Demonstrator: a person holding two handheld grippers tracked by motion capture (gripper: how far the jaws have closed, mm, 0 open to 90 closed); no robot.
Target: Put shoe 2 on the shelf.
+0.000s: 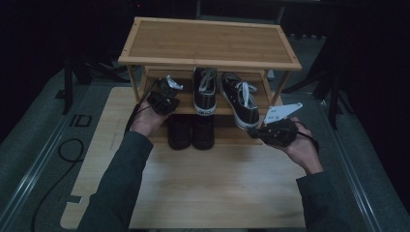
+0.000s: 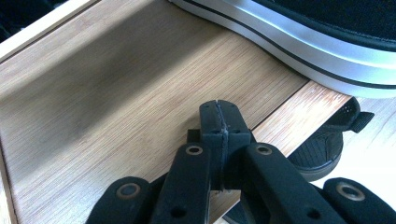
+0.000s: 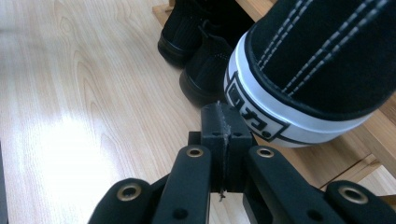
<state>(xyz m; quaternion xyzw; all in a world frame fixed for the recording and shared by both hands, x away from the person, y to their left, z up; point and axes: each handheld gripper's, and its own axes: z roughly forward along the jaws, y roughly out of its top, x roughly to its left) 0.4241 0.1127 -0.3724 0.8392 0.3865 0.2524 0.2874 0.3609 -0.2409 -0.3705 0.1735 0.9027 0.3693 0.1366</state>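
High view: shoe rack at the far end of the surface, two sneakers on its middle shelf, a pair of black shoes underneath. Left sneaker straight. Right sneaker skewed, heel hanging out past the shelf's front edge.

Right hand-held gripper just at that heel, jaws pressed together on nothing. In the right gripper view, tips right against the white heel band, touching or just short of it; hard to tell which. Left hand-held gripper over the bare left part of the same shelf, jaws likewise together and empty, just beside the left sneaker's sole.

Probably a nudge with closed tips to square the skewed sneaker. Several ways to go wrong from here:

- Pushing low on the rounded rubber: tips sliding under the sole and tipping the heel up instead of turning it.
- Pushing off-centre: more pivot, toe knocking the left sneaker, or heel swinging clear of the edge and dropping onto the black shoes.
- Pushing too hard: whole rack shifting back, with nothing bracing it.
- No grip on the sneaker, so no catching it once off the shelf.
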